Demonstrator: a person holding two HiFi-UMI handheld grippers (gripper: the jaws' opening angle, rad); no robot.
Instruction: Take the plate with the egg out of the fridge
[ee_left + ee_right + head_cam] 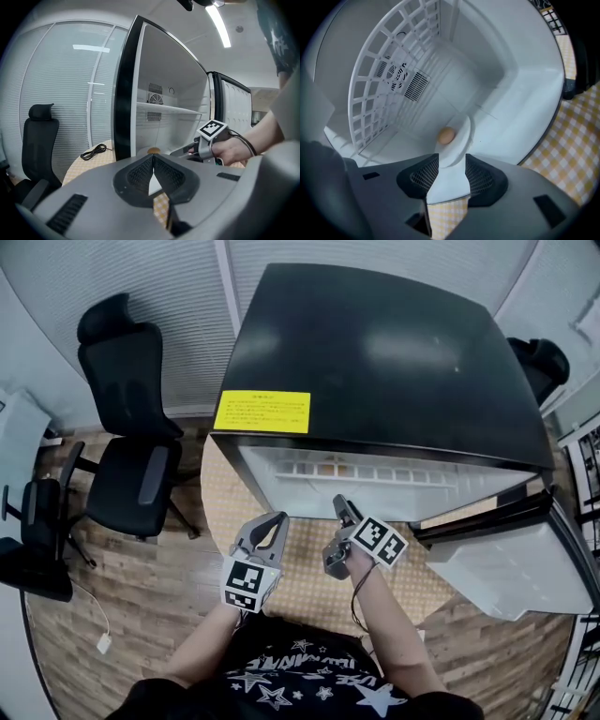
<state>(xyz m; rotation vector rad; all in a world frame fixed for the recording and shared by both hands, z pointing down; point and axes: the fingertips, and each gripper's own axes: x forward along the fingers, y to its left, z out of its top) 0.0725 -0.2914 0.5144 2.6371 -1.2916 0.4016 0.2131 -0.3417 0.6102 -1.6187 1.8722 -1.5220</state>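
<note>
A white plate (461,138) with a brown egg (446,136) on it lies on the floor of the open black mini fridge (375,343). My right gripper (452,158) stands open wide at the fridge opening, pointing at the plate's near rim, and its pads do not press on anything. In the head view the right gripper (343,512) reaches the fridge's front edge. My left gripper (273,521) hangs shut and empty just left of it, outside the fridge. The left gripper view shows the egg (153,151) and the right gripper's marker cube (213,129).
The fridge door (511,568) swings open to the right. A white wire shelf (379,79) spans the fridge above the plate. The fridge stands on a table with a yellow checked cloth (300,587), and a black cable (96,151) lies there. Black office chairs (131,456) stand left.
</note>
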